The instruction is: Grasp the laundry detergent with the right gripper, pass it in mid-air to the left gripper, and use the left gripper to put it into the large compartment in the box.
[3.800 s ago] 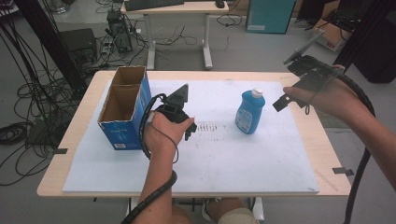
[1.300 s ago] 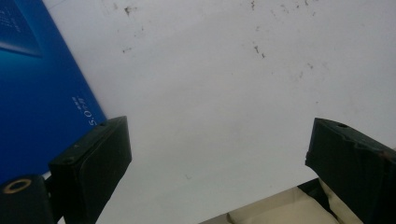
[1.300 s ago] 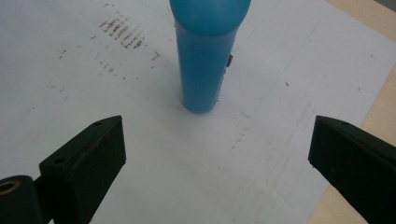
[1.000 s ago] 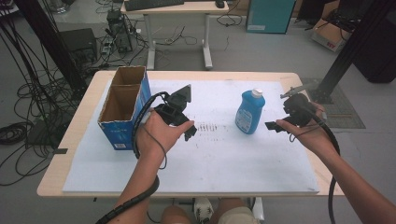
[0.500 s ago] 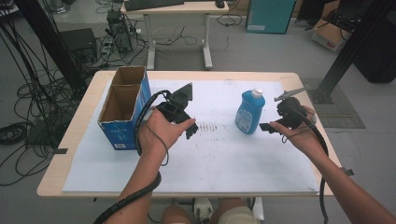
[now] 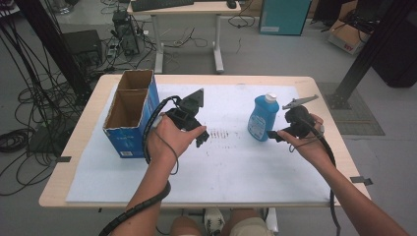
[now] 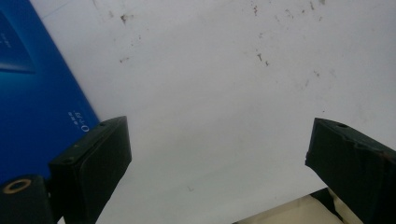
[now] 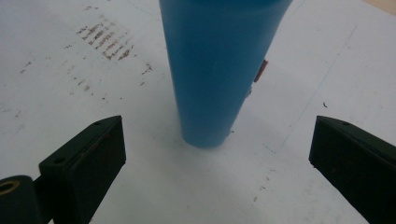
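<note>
A: Right gripper [image 6: 273, 134] is low at the table, nose pointed straight at the blue bottle [image 6: 263, 118]. Its jaws are spread wide, nothing between them yet.

B: And the right gripper view backs that up. The bottle's base [image 8: 212, 93] sits dead centre ahead of the two black jaws, with white sheet on either side. Close, but not touching.

A: The bottle stands upright on the white sheet [image 6: 236, 167], right of centre, white cap on top. I'd say coming in low makes sense: the body is widest down there, so the jaws get a firm bite below the neck.

B: What about the other hand?

A: Left gripper [image 6: 199, 137] is held over the middle of the sheet, just beside the open cardboard box [image 6: 129, 120]. Jaws apart there too, empty. In the left gripper view you see the box's blue wall [image 7: 37, 93] at the left edge and bare sheet between the jaws.

B: Parked near the box on purpose, perhaps?

A: My guess is yes: the box stands open-topped at the table's left, a likely home for the bottle, and that hand is placed to steady it or receive.

B: So the bottle is not yet gripped.

A: Correct, approach only.
</note>
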